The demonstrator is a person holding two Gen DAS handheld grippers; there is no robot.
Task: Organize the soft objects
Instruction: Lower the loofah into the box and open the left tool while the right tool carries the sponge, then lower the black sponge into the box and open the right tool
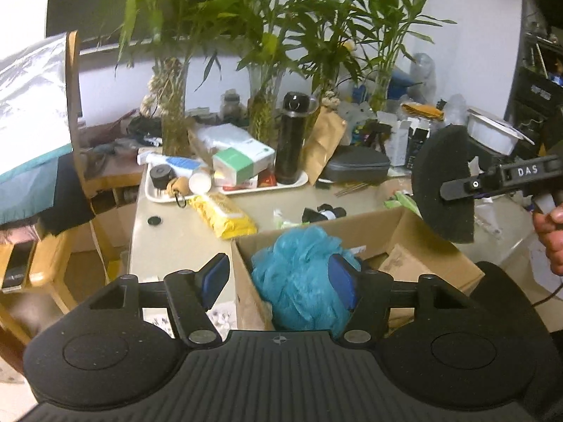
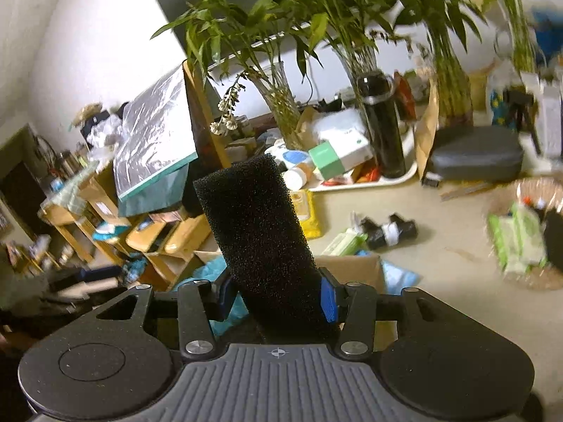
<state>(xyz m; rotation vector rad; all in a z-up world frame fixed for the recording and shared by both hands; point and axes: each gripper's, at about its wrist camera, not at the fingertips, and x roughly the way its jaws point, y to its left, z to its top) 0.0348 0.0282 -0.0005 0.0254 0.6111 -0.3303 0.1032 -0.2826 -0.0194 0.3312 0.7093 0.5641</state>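
A teal mesh bath pouf point(image 1: 302, 277) lies in an open cardboard box point(image 1: 366, 228) at the near table edge. My left gripper point(image 1: 281, 281) is open above the box; its right finger sits against the pouf, the left finger hangs outside the box wall. My right gripper point(image 2: 278, 299) is shut on a black foam sponge point(image 2: 257, 232), which stands upright between the pads. In the left wrist view that sponge point(image 1: 443, 186) hangs above the box's right side, held by the right gripper point(image 1: 457, 186). The box point(image 2: 355, 267) and the pouf point(image 2: 211, 270) show below the sponge.
A white tray point(image 1: 225, 190) holds boxes, tubes and a black flask point(image 1: 292, 137). Vases of bamboo stand behind. A yellow packet point(image 1: 225, 214), a black-and-white roll point(image 2: 390, 232) and green wipes point(image 2: 517, 242) lie on the table. Wooden chairs point(image 1: 52, 260) stand left.
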